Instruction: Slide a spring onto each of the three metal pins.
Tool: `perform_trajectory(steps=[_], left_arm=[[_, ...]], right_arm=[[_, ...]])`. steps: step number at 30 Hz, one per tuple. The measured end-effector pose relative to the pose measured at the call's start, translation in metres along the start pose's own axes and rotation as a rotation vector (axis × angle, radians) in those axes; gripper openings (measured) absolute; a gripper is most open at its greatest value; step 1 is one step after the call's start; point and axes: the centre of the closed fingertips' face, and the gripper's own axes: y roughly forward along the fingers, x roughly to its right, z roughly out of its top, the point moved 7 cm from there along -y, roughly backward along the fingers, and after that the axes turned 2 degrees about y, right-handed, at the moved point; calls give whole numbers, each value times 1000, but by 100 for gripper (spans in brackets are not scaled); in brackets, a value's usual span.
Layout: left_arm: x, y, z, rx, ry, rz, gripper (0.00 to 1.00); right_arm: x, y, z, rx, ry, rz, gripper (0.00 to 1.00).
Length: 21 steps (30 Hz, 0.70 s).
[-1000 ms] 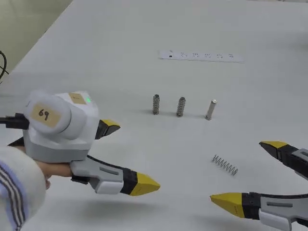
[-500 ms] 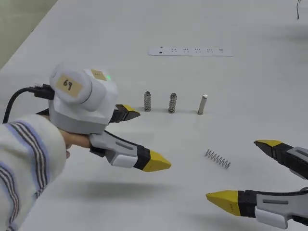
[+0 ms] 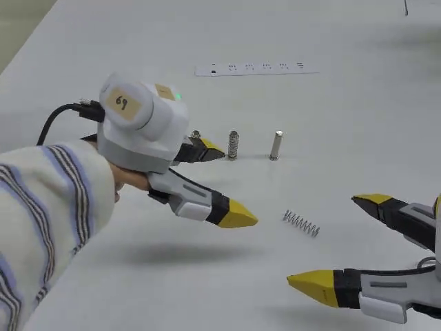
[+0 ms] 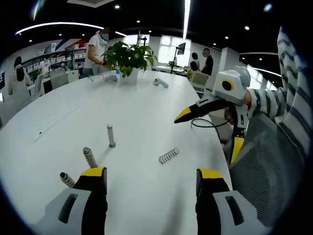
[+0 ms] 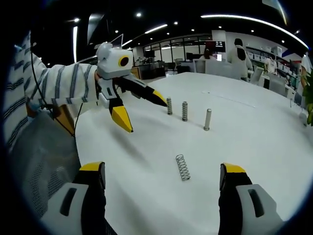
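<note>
Left gripper (image 3: 233,185): jaws spread, left of spring (image 3: 301,224) | Right gripper (image 3: 327,241): jaws spread, near-right | spring: lying flat on table (image 3: 331,110) | bare pin (image 3: 276,145): upright, beyond it

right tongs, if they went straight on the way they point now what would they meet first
Probably the loose spring, lying on the table ahead between the open jaws of the right tongs. Their height above the table is unclear, so they might pass over it.

Three upright metal pins stand in a row, seen from the head view. The left pin (image 5: 169,105) and middle pin (image 3: 233,145) each carry a coil spring; the right pin (image 3: 276,145) is bare. A loose spring (image 3: 301,223) lies on its side nearby, untouched.
</note>
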Motion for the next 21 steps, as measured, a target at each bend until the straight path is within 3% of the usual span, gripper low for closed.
perform_trajectory(steps=[7, 10, 21], left_arm=[[-5, 17, 5, 5, 11, -34, 65], [-5, 24, 8, 19, -12, -64, 65], [1, 49, 4, -43, 46, -119, 55]], right_arm=[[-1, -1, -2, -5, 4, 3, 96], [0, -1, -4, -9, 8, 3, 96], [1, -4, -7, -26, 11, 3, 94]])
